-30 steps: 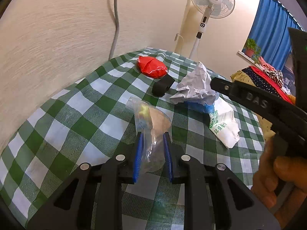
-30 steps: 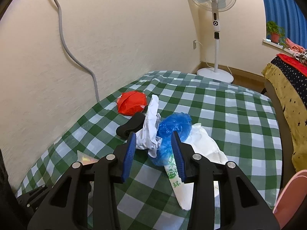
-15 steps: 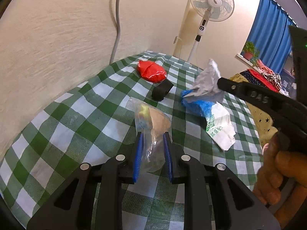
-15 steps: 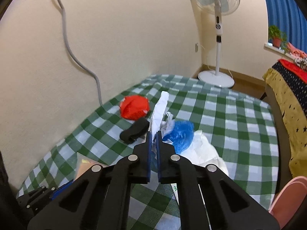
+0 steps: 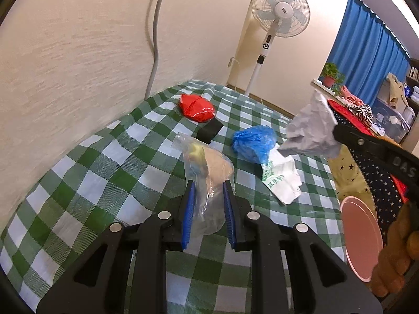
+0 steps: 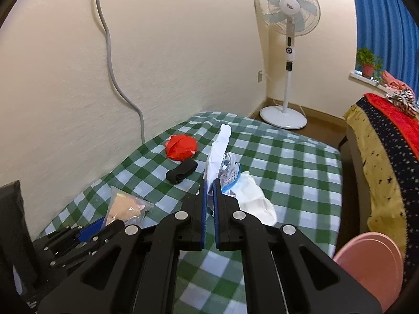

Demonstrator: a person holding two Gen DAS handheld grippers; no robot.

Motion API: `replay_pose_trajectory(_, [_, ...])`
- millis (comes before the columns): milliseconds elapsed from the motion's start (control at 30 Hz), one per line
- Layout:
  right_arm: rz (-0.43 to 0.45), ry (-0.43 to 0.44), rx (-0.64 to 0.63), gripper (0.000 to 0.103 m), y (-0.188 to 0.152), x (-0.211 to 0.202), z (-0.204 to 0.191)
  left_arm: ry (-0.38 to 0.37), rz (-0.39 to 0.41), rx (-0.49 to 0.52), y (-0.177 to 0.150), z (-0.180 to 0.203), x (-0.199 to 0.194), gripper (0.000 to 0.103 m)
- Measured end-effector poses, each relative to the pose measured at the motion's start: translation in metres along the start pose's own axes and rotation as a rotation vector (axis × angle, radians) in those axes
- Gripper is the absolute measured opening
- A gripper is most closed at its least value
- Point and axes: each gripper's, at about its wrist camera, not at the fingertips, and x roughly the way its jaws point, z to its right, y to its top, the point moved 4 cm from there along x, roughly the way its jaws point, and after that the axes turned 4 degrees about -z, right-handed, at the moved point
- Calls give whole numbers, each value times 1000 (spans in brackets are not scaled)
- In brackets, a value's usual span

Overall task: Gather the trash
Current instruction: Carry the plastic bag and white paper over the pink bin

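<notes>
Between the left tool (image 5: pixel 208 191), a clear bag (image 5: pixel 207 172) of scraps sits clamped; right tool (image 6: pixel 209 189) pinches crumpled paper (image 6: pixel 218 149).

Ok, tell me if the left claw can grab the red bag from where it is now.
Probably not yet. The left claw is already shut on the clear bag, so it has no free grip. The red bag lies further back on the table, beyond the black strap.
</notes>
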Motion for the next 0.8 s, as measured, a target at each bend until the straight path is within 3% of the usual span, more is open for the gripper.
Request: replay_pose_trajectory(800, [44,-97,64,5,-34,-117,52,-64,30,119,-13,48,-36,21])
